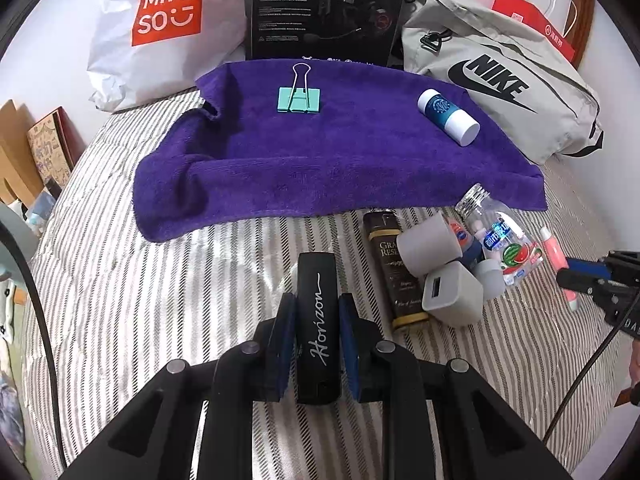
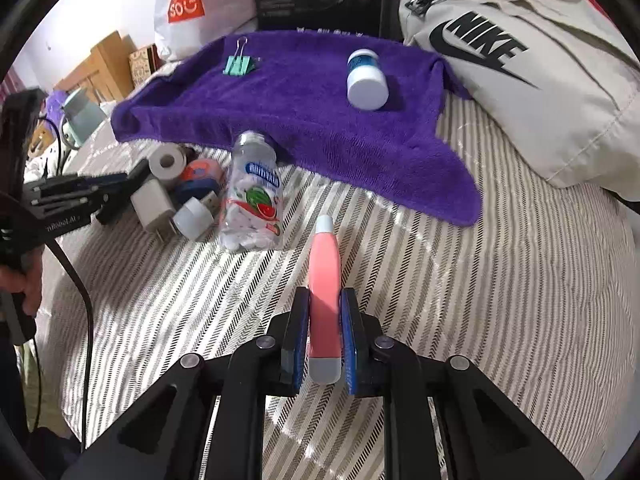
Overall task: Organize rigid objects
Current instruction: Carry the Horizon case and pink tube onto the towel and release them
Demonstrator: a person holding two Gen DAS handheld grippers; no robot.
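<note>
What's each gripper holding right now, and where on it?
The left gripper is shut on the black Horizon stick, pinched across its near half. The right gripper is shut on the pink tube, pinched near its grey near end.

A home bedroom: a striped quilted bed cover (image 1: 140, 300), shopping bags (image 1: 160, 20) and a sports bag (image 1: 520, 92) against the wall.

Both grippers are matte black, angular frames with triangular cut-outs and round silver screw heads at the linkage joints. The left gripper (image 1: 318, 340) and right gripper (image 2: 325, 340) carry blue pads inside their jaws. Black cables trail from each; white lettering marks the housings.
</note>
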